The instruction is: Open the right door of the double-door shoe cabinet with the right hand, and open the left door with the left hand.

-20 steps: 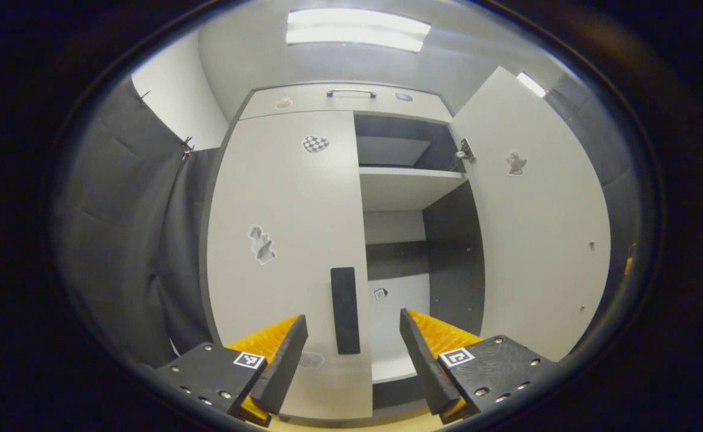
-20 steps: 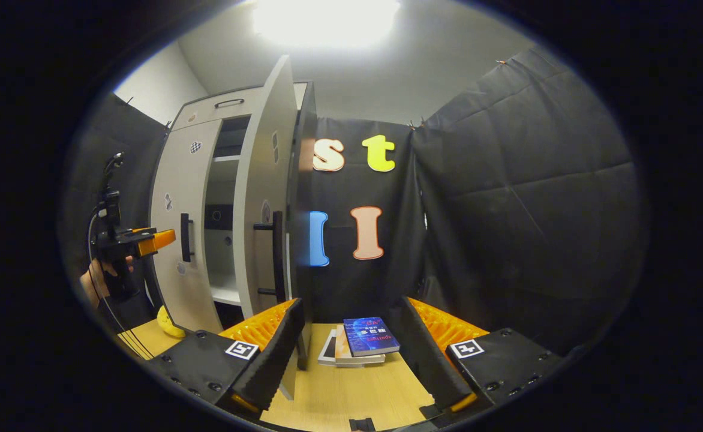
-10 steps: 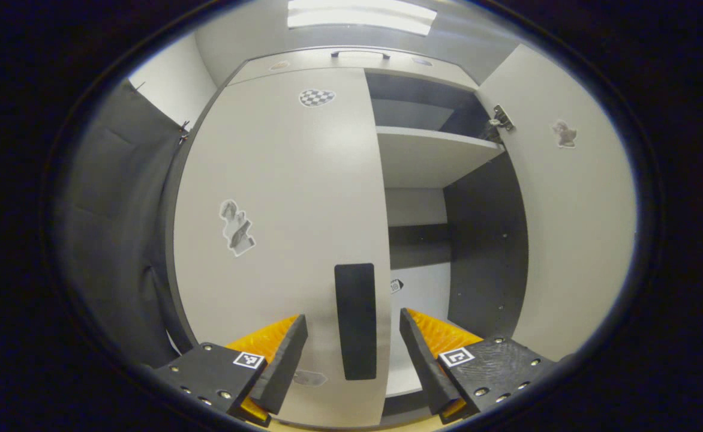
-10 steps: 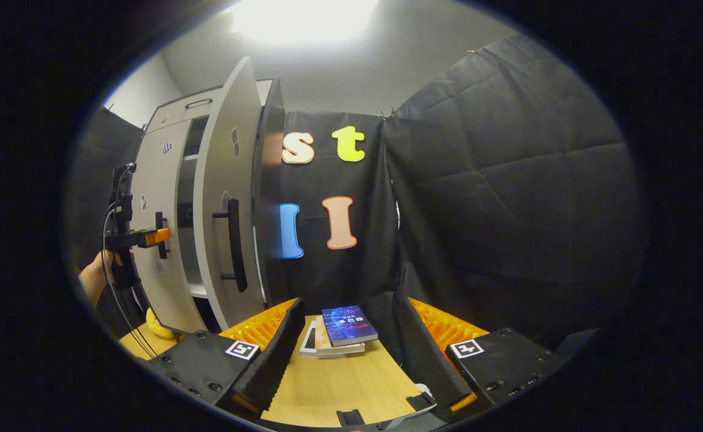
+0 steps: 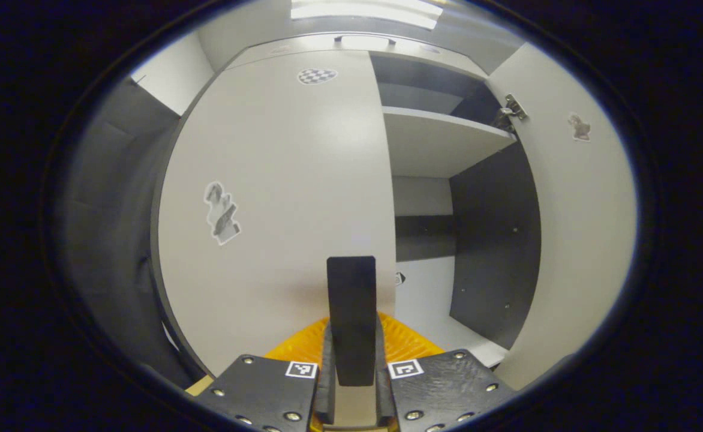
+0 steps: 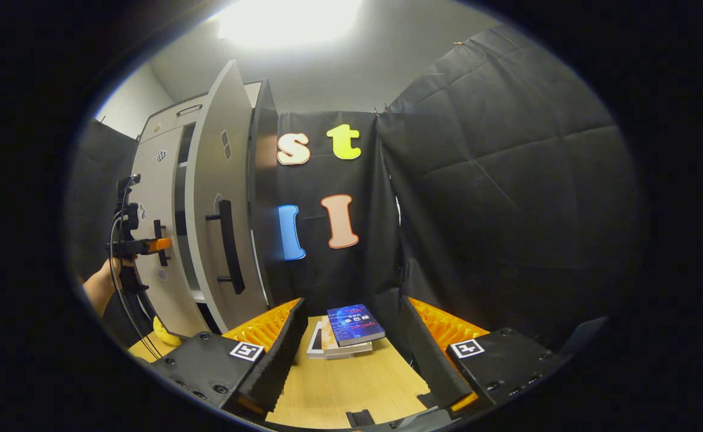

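The pale grey shoe cabinet's left door [image 5: 279, 180] stands closed. My left gripper [image 5: 352, 337] is shut on its black vertical handle [image 5: 351, 300], one finger on each side. The right door [image 5: 573, 228] is swung wide open, baring a shelf [image 5: 435, 144] and the dark interior. In the right gripper view the open right door [image 6: 210, 204] and its black handle [image 6: 227, 237] are at the left, and the left gripper [image 6: 158, 244] sits on the left door's handle, held by a hand [image 6: 96, 288]. My right gripper [image 6: 351, 348] is open and holds nothing, over the table, away from the cabinet.
A small stack of books [image 6: 351, 327] lies on the wooden table [image 6: 351, 390] ahead of the right gripper. A yellow object [image 6: 162, 331] sits at the cabinet's foot. Black cloth walls close in behind and to the right.
The left gripper moved up to the left door and shut on its handle. The right gripper drew a little farther back from the open right door.
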The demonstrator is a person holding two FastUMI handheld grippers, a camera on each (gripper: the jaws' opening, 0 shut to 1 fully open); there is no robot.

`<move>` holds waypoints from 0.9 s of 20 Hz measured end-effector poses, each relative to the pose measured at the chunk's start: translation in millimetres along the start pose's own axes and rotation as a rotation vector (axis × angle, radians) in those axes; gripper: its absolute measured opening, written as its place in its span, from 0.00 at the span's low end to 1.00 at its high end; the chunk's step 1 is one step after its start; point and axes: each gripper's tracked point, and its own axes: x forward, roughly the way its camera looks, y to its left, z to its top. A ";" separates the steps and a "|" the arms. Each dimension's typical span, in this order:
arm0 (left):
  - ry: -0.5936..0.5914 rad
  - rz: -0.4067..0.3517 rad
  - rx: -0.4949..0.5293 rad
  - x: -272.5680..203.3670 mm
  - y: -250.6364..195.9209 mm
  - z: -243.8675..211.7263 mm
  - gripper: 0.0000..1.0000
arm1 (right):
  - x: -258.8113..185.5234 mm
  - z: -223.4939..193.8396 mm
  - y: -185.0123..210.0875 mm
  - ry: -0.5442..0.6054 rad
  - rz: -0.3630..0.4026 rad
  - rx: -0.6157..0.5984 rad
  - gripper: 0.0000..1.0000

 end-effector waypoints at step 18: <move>0.002 -0.172 -0.087 -19.7 15.8 11.0 0.11 | 2.4 -4.5 39.3 0.005 0.120 -0.050 0.91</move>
